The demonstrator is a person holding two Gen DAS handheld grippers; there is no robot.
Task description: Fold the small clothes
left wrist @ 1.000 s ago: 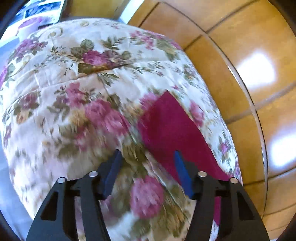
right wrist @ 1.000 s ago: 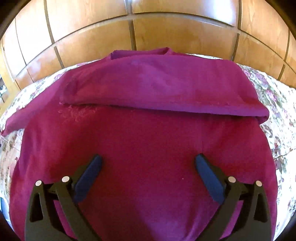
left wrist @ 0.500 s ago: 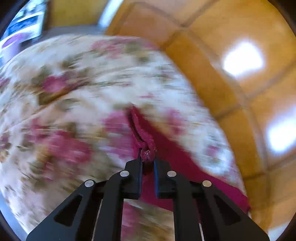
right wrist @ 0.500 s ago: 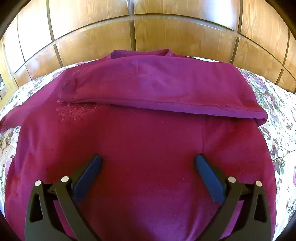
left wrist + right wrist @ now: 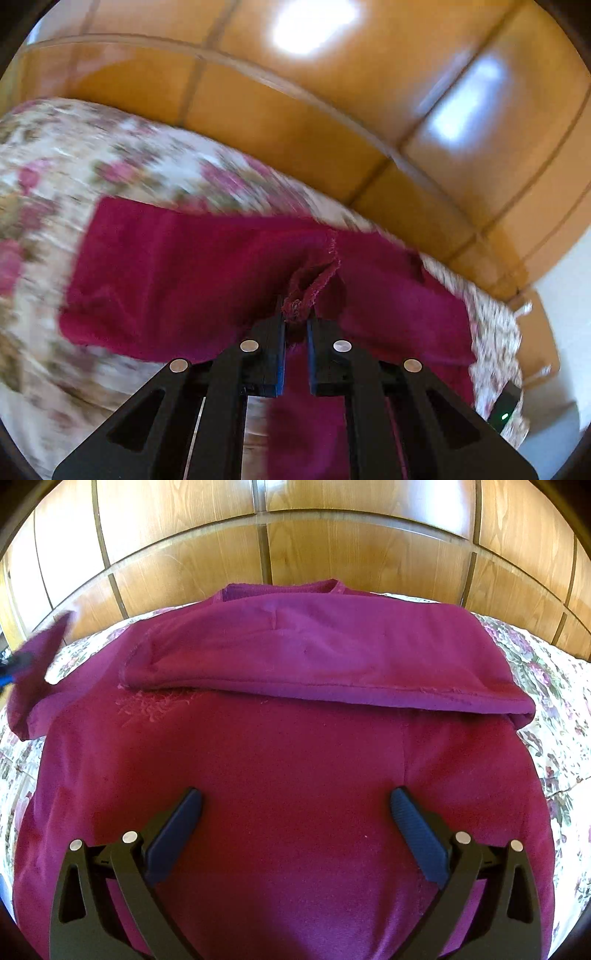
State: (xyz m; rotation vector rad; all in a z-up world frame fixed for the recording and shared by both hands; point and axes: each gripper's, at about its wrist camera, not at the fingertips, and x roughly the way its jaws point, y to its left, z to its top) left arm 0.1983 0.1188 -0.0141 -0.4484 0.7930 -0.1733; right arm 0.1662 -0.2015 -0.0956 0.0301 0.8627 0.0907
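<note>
In the left wrist view, your left gripper (image 5: 295, 319) is clenched on the bunched cuff of a sleeve (image 5: 306, 291) of the magenta sweater (image 5: 177, 266). The cuff sits between the jaws and the sleeve's cloth runs away from the tips toward the body of the sweater, which lies crosswise ahead on the flowered bedspread (image 5: 74, 158), beneath the wooden headboard (image 5: 295, 122). The picture is smeared, so the sleeve's exact line is hard to tell.

In the right wrist view, your right gripper (image 5: 295, 812) hangs released, jaws spread wide over the sweater's lower half, gripping nothing. The other sleeve (image 5: 325, 653) already lies folded across the chest, its long axis side to side. The lifted sleeve shows blurred at the far left edge, well apart from these jaws. So the left hand is the nearer one; I judge its sleeve has to travel rightward across the body, parallel to the folded one.
</note>
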